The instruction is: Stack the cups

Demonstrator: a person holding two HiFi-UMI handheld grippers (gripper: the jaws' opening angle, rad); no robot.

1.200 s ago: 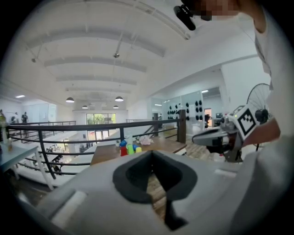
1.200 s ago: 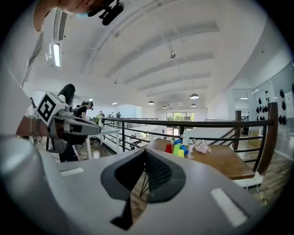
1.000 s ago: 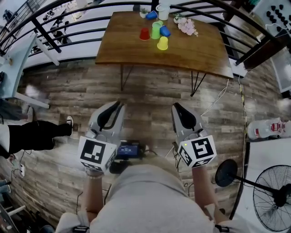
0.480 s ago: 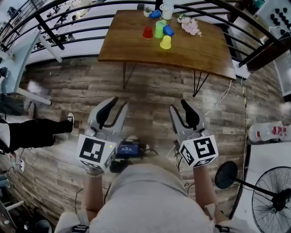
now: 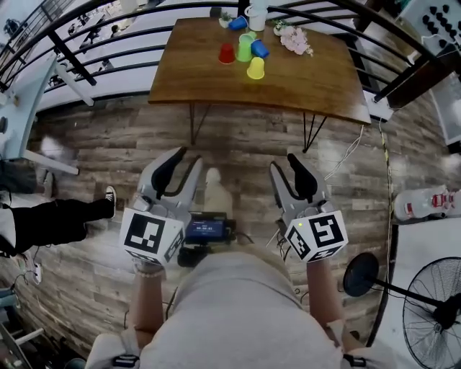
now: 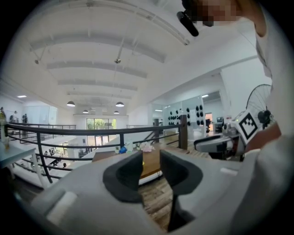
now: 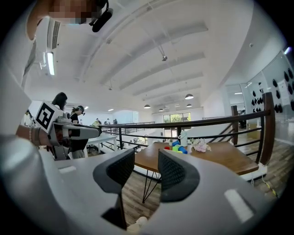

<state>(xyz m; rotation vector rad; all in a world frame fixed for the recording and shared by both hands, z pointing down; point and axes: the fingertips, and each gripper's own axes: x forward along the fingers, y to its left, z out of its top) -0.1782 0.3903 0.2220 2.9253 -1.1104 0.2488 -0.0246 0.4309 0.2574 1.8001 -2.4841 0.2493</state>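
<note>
In the head view I see the cups [image 5: 245, 49] at twelve o'clock on the counter [image 5: 310, 83], well apart from my left gripper [image 5: 186, 160] and right gripper [image 5: 286, 164]. The gripper views show both jaws apart, nothing between.

- Table [image 5: 302, 83] far centre, railing [image 5: 108, 54] behind it and running off left.
- On table, far-left part: left cup [image 5: 227, 53], middle cup [image 5: 245, 49] just right of it, right cup [image 5: 260, 49] just beside middle cup's right.
- Near cup [image 5: 256, 68] just nearer than those three; far cup [image 5: 238, 23] by table's far edge.
- Mug [image 5: 257, 18] right of far cup; flowers [image 5: 292, 39] right of the cups.
- Left gripper [image 5: 189, 160] and right gripper [image 5: 283, 162] near, side by side over floor [image 5: 238, 137], well apart from table.
- Fan [image 5: 432, 317] near right; person's leg [image 5: 57, 216] near left.
</note>
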